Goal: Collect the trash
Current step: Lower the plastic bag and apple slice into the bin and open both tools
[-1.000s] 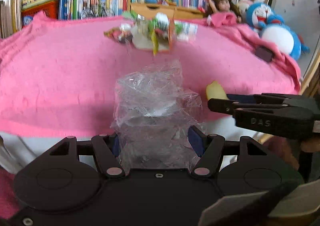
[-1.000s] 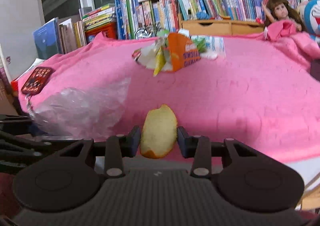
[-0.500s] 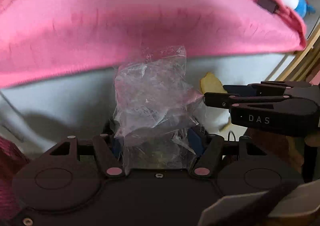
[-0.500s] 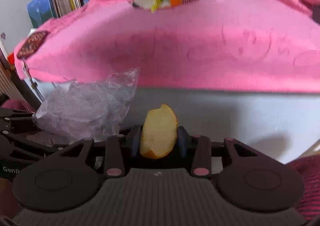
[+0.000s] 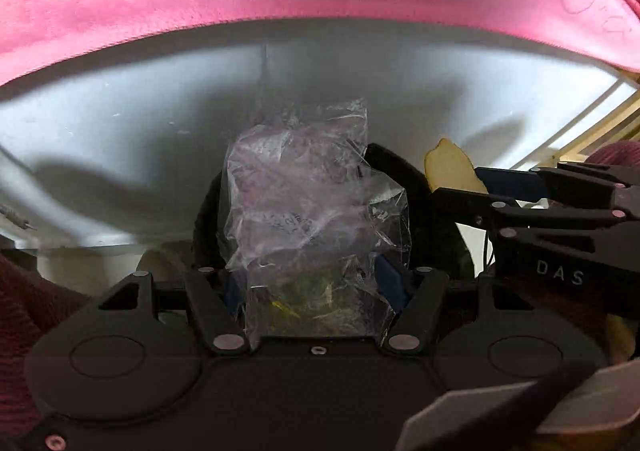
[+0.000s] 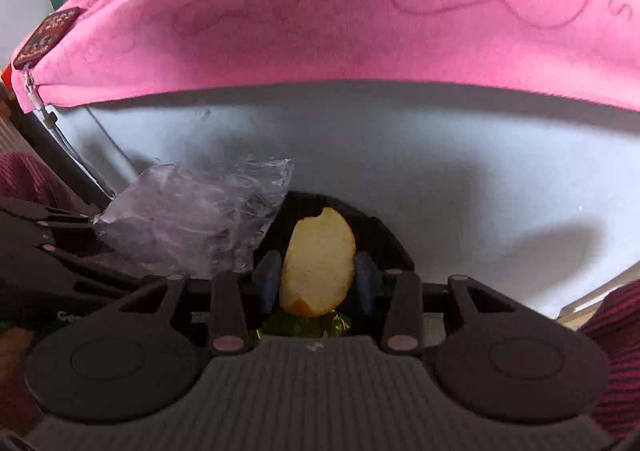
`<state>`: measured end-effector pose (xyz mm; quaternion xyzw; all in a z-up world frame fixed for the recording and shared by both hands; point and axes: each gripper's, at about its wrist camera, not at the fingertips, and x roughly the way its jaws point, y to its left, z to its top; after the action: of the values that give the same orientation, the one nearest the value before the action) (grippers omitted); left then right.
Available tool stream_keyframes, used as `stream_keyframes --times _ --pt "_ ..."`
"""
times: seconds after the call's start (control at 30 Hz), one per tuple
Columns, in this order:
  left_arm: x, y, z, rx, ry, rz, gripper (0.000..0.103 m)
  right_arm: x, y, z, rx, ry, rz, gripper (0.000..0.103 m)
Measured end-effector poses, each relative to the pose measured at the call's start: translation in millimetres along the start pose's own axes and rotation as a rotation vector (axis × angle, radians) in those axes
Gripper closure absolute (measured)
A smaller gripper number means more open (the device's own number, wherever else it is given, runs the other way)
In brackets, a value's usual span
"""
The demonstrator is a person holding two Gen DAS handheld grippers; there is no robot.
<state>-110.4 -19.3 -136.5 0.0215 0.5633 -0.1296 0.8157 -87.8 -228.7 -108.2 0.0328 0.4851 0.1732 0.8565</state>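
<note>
A: What's closest?

B: The left gripper (image 5: pixel 316 287) is clamped on a crumpled clear wrapper (image 5: pixel 308 211); the right gripper (image 6: pixel 318 279) pinches a fruit peel (image 6: pixel 318 263). Both hang over a dark bin (image 6: pixel 384 235).

A: And a second ago?

B: They were up level with the pink blanket (image 6: pixel 320 23); now it's overhead, so dropping looks next

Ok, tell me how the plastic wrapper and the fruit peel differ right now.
The plastic wrapper is clear and crumpled; the fruit peel is opaque, pale yellow and smooth. The wrapper sits in the left gripper, the peel in the right gripper. The wrapper looks bulkier. Both are held upright above a dark bin.
</note>
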Motion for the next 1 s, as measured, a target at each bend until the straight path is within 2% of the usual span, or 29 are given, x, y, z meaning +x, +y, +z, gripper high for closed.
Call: stream_keyframes --times 0.5,0.7,0.87,0.93,1.0 --pt "2.8 -9.8 12.3 0.0 0.038 0.019 0.031 6.4 4.3 10.9 0.012 0.032 -0.002 0.057" --pt "4.9 -6.3 11.1 -0.014 0.049 0.007 0.022 2.3 0.5 14.7 0.017 0.035 -0.004 0.056" --pt "2.2 -4.9 11.0 -0.018 0.043 -0.011 0.021 1.4 -0.2 18.1 0.026 0.038 0.005 0.055" --pt "1.6 -3.4 9.8 -0.021 0.039 -0.01 0.02 1.3 -1.5 19.1 0.033 0.039 0.008 0.052" --pt "0.8 -2.5 9.4 -0.024 0.035 -0.004 0.02 1.2 -3.1 18.7 0.037 0.037 0.008 0.043"
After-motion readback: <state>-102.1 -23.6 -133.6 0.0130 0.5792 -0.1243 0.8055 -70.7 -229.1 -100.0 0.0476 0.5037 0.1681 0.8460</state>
